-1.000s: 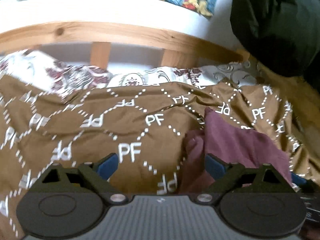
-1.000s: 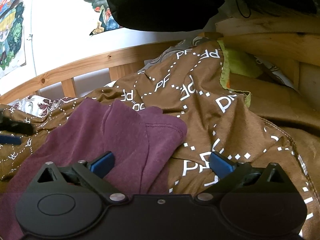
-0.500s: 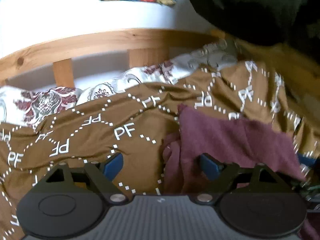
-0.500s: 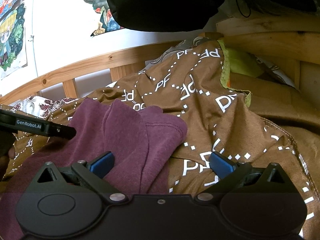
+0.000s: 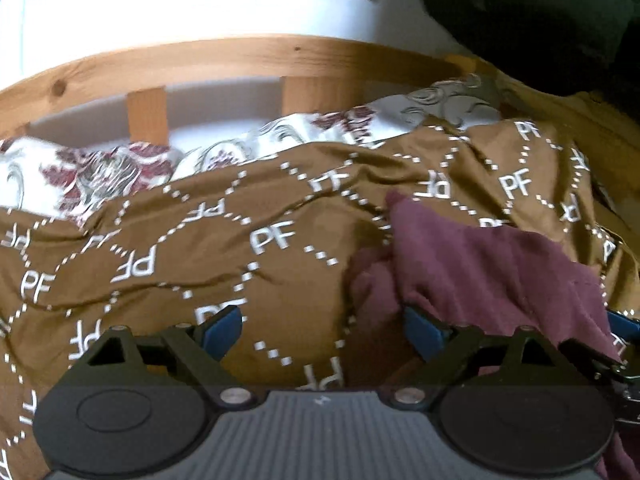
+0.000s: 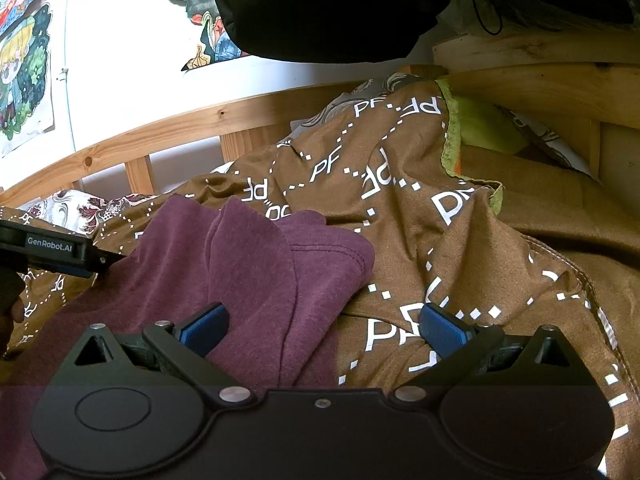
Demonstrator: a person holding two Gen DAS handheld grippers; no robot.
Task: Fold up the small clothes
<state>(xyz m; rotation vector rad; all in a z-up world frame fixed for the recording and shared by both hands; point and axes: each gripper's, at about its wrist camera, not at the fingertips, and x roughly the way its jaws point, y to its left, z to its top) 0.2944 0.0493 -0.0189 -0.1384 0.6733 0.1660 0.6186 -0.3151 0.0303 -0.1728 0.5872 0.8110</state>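
Note:
A maroon garment lies rumpled on a brown "PF" patterned blanket. My right gripper is open and empty, low over the garment's right edge. In the left wrist view the garment lies at the right, and my left gripper is open and empty, its right finger at the garment's left edge. The left gripper's side shows in the right wrist view at the garment's far left. The right gripper's blue tip shows at the far right of the left wrist view.
A wooden bed rail runs along the back, with a floral pillow beneath it. A large dark bag hangs above. A lime-green cloth lies by the wooden headboard at right. Posters hang on the white wall.
My left gripper has swung from side to side and come close to the garment's left side. The right gripper has stayed still and open. The garment has not moved.

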